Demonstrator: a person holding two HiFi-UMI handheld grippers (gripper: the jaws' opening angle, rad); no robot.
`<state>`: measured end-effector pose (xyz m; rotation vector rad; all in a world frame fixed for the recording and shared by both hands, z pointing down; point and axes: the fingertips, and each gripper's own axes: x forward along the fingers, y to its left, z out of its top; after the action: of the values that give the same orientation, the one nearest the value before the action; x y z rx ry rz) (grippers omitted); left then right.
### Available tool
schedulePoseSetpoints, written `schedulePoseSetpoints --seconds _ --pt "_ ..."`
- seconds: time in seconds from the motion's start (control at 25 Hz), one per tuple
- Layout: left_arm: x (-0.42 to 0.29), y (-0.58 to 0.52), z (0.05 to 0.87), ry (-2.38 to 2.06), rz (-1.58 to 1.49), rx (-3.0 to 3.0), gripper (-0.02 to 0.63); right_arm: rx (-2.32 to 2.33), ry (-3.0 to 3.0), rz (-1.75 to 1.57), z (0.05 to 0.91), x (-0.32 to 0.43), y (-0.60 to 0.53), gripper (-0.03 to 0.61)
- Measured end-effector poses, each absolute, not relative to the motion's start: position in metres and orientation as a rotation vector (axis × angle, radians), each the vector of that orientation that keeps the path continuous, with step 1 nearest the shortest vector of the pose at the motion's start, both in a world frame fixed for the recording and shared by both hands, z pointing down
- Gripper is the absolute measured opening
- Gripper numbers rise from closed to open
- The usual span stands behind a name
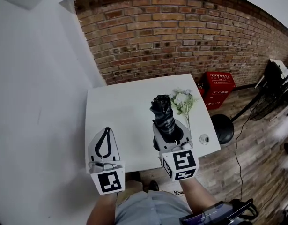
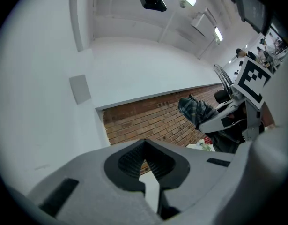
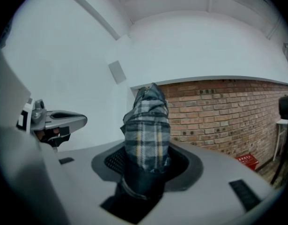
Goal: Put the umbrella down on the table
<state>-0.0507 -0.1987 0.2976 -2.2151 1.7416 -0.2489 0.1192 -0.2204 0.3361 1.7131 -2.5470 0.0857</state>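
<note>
The folded plaid umbrella [image 1: 162, 114] hangs over the white table [image 1: 115, 107], pinched in my right gripper [image 1: 171, 134]. My left gripper [image 1: 105, 142] is pressed together and empty. Lowered carelessly, the umbrella could sweep the flowers [image 1: 182, 100] just beside it.

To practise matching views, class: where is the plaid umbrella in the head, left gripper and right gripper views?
Head view: umbrella at centre, over the white table.
Left gripper view: umbrella right of centre.
Right gripper view: umbrella centre, between the jaws.
Shared landmark: the brick wall.
</note>
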Motion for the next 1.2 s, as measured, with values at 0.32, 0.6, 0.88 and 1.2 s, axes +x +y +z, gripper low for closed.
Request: schedulePoseSetpoints --seconds 0.32,0.6,0.88,1.2 --pt "-0.065 -0.231 0.301 1.774 -0.220 -2.219 0.008 1.701 -2.533 0.075 0.332 0.112 -0.256 0.196" --pt "-0.074 -0.261 0.303 1.785 -0.202 -2.223 0.008 1.663 -2.525 0.061 0.333 0.097 -0.283 0.196" --pt "-0.090 -0.286 0.311 1.797 -0.220 -2.233 0.008 1.631 -2.506 0.072 0.342 0.079 -0.306 0.196" --pt "-0.107 -0.313 0.336 1.813 -0.265 -2.267 0.008 1.603 -2.441 0.157 0.384 0.068 -0.331 0.196"
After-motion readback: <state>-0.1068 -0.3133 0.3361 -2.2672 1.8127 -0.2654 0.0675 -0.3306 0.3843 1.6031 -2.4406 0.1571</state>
